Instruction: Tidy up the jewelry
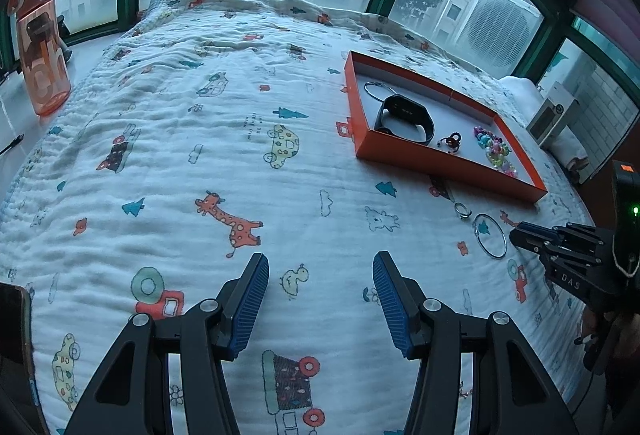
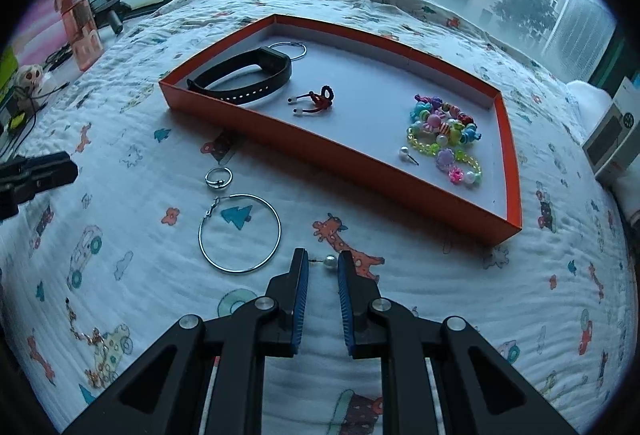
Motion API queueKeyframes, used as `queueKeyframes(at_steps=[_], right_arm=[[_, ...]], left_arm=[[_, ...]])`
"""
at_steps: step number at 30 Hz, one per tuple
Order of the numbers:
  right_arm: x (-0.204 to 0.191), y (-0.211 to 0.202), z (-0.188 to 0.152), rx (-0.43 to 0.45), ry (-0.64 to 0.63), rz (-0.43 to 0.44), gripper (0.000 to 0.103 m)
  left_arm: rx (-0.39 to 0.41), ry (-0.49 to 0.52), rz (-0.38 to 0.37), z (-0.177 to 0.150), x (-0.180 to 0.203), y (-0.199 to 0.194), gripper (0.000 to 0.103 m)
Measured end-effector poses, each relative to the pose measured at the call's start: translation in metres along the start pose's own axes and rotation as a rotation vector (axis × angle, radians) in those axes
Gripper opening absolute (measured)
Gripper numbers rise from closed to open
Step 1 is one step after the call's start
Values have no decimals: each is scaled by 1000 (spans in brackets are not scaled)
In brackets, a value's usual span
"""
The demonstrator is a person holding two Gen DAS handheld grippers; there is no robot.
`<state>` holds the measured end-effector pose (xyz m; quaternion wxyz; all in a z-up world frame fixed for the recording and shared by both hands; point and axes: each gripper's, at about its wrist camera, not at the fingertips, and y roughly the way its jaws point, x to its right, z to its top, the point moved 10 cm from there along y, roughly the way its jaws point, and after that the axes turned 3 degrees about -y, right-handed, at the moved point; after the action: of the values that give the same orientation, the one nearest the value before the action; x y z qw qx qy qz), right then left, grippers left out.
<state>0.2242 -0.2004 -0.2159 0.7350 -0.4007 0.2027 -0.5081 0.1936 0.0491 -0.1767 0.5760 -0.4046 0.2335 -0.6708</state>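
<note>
Two handheld grippers hover over a bed with a cartoon-print blanket (image 2: 168, 107), where jewelry is being sorted into a shallow orange tray (image 2: 320, 163).

On the left, the left gripper (image 1: 320, 267) hangs above bare blanket with its blue pads well apart and nothing between them. Moving right, a small silver ring (image 2: 218, 178) lies on the blanket, and just beside it a large silver hoop earring (image 2: 239, 233). Next, the right gripper (image 2: 323, 263) has its pads nearly together, pinching a pearl stud earring (image 2: 329, 260) at their tips just above the blanket, near the hoop. Beyond, the tray holds a black fitness band (image 2: 244, 77) with a second hoop (image 2: 289, 50) behind it, a red and black cord ornament (image 2: 318, 100), then a heap of colourful bead bracelets (image 2: 444, 131) with another pearl stud (image 2: 407, 154) beside them.
</note>
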Motion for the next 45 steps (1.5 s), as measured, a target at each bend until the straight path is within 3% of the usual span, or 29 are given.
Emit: queueKeyframes(at_steps=[12,19,28,36,45], right_arm=[[2,0,0,9,28,25,16],[7,-6,0,32,35,47,16],[17,-18,0,64,26,61,16],[33,-25,-7,72,52,73,16],[46,-23,-27,39,72,69,16]], left_arm=[[-15,18,-37,-3,12,1,58],[-55,85,-134,1,64,19,58],[-94,197,-203,18,122,52,58],[-118,267,-195,26,150,81,46],[-86,289,-148,22,159,88,45]])
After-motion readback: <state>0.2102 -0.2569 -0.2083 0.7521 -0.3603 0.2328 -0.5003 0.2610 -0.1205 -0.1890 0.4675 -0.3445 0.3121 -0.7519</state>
